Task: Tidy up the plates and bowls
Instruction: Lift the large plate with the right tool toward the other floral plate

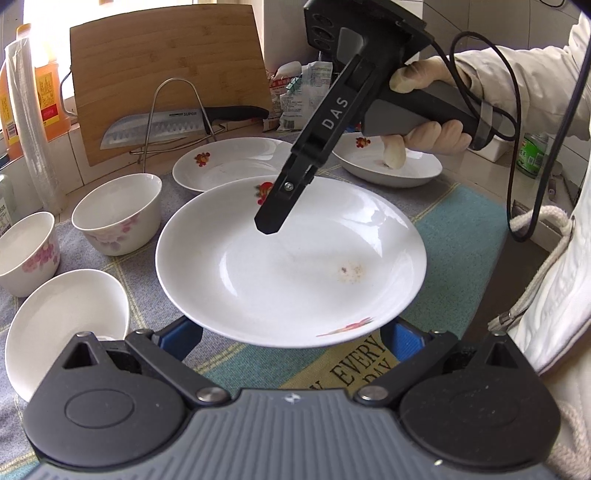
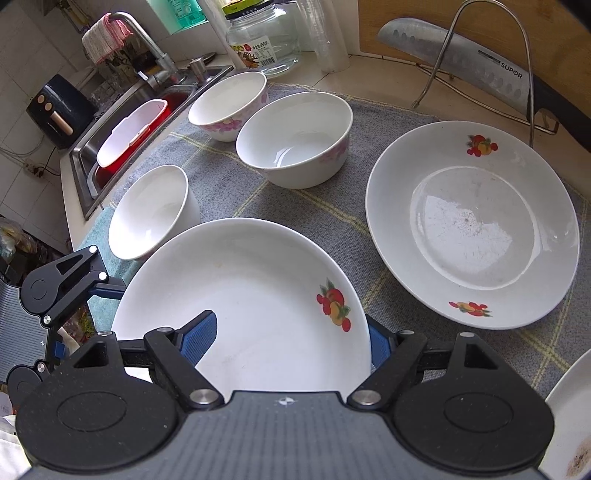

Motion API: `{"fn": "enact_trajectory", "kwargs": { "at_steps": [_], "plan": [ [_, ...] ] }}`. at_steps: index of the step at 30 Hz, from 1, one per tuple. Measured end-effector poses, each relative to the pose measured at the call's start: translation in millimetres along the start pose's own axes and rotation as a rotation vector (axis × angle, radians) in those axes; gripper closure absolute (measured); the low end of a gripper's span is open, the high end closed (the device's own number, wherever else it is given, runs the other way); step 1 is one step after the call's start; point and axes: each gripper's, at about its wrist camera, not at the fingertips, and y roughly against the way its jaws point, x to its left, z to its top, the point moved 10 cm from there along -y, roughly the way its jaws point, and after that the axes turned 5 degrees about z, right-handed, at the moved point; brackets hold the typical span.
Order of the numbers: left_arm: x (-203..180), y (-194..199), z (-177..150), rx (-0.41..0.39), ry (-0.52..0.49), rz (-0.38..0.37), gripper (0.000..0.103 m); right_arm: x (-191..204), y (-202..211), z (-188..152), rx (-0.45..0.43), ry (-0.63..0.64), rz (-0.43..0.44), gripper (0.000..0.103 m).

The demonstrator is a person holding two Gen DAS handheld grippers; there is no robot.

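A white fruit-print plate (image 1: 291, 266) hangs above the mat between my two grippers. My left gripper (image 1: 291, 339) stands wide open under its near rim; its blue pads (image 1: 184, 338) are apart from each other. My right gripper (image 2: 288, 343) straddles the plate's far rim (image 2: 251, 295), one pad (image 2: 199, 336) inside the plate and one outside; its arm shows in the left wrist view (image 1: 288, 192). A second plate (image 2: 476, 225) lies on the mat (image 2: 325, 206); a third (image 1: 391, 162) lies further right. Three bowls (image 2: 295, 144) (image 2: 229, 103) (image 2: 151, 210) stand at the left.
A knife (image 2: 458, 62) rests on a wire stand (image 2: 491, 55) against a wooden cutting board (image 1: 166, 74) at the back. A sink (image 2: 122, 125) with faucet lies beyond the bowls. A glass jar (image 2: 258, 33), oil bottle (image 1: 48, 96) and packets (image 1: 299, 92) line the wall.
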Motion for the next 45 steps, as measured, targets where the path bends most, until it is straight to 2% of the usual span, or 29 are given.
{"fn": "enact_trajectory", "kwargs": {
  "at_steps": [11, 19, 27, 45],
  "plan": [
    [-21, -19, 32, -0.014, -0.054, -0.081, 0.002, -29, 42, -15, -0.085, -0.068, -0.071, 0.017],
    [-44, -45, 62, -0.019, -0.106, -0.141, 0.002, -63, 76, -31, -0.132, -0.127, -0.118, 0.017],
    [-47, -73, 87, -0.027, -0.146, -0.201, 0.002, -97, 107, -47, -0.176, -0.18, -0.168, 0.017],
    [-81, -131, 124, -0.014, -0.211, -0.294, 0.002, -165, 149, -77, -0.222, -0.279, -0.24, 0.017]
  ]
}}
